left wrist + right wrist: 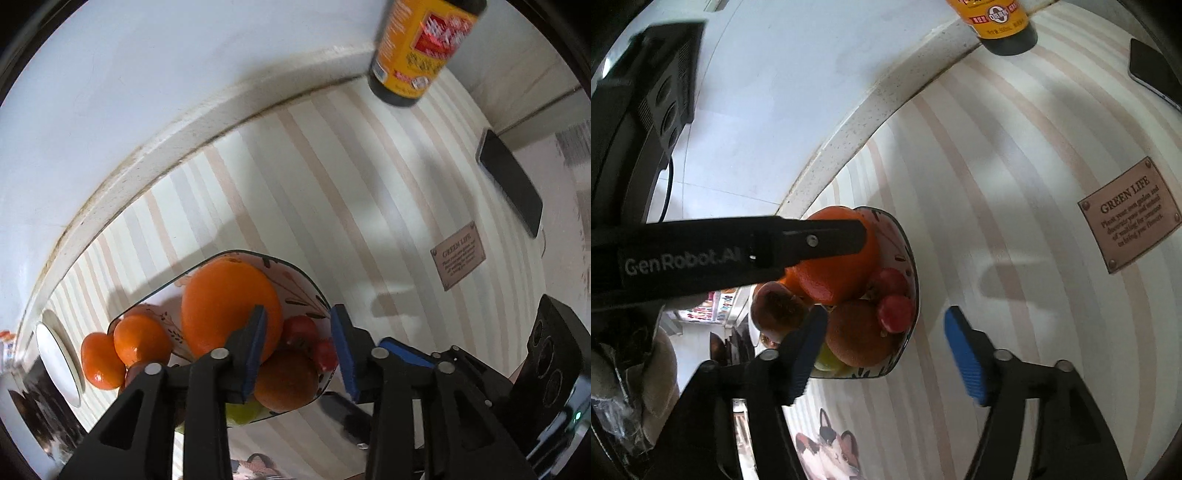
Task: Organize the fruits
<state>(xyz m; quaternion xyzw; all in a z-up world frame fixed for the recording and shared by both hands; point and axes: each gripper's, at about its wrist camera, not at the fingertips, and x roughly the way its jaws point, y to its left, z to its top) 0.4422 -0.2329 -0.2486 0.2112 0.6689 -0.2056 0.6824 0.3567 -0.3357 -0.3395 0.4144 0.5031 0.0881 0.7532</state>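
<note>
In the left wrist view, the left gripper (pixel 300 350) hangs over a decorated bowl (pixel 308 282) with its blue-padded jaws apart and nothing between them. The bowl holds a large orange (pixel 225 306), a darker brown-orange fruit (pixel 286 380) below it, two small red fruits (pixel 300 326) by the right rim, and a yellow-green fruit (pixel 242 413) low down. Two small mandarins (pixel 140 341) sit at the bowl's left edge; whether the outer one lies inside or just beside the rim cannot be told. The bowl rests on a striped mat (pixel 295 184). Farther off stand a dark sauce bottle (pixel 417 48) with a yellow label, a black phone (pixel 511 181) and a brown label tag (pixel 460 254).

In the right wrist view, the right gripper (pixel 886 354) is wide open and empty, its left pad over the bowl's (pixel 908 243) near edge, its right pad over bare mat (pixel 997 184). One finger of the left gripper (pixel 827 240) crosses the picture in front of the large orange (pixel 846 269), hiding its upper part; contact cannot be told. A cat picture (pixel 831 454) shows on the mat below.
</note>
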